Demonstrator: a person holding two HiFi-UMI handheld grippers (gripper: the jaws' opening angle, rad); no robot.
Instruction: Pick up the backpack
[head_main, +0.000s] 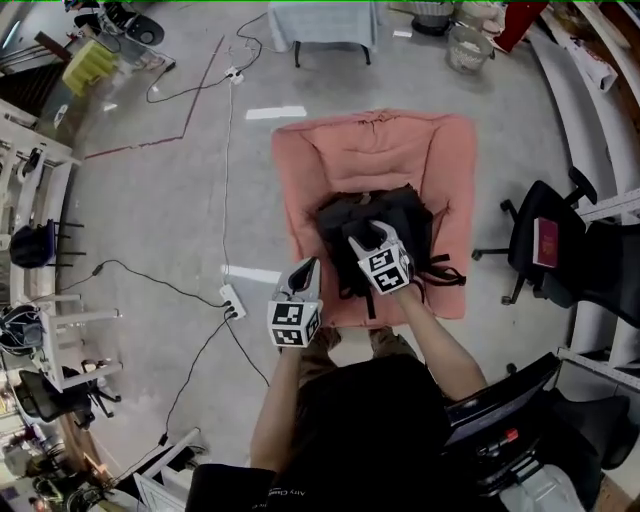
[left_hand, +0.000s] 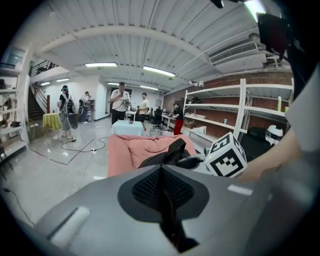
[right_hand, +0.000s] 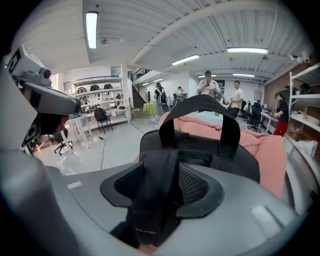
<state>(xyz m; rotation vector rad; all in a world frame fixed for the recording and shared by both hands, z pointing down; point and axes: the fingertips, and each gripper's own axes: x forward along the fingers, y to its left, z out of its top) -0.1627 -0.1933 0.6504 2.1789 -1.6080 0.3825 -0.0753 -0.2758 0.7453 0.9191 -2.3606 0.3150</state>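
Thing: backpack, black fabric, soft-sided, slumped in a low heap.
Place: on the pink cushion, on its near half, about midway between the cushion's left and right edges.
Pose: resting on the cushion, not lifted. In the right gripper view its bulk rises as a rounded dark mound against the pink.
Carry handle: a black loop arching upright over the top of the bag.
Loose straps: thin and black, trailing across the cushion towards its near right corner.
Broad strap: black, with small pale lettering low down. It runs between the parted jaws of the right gripper.
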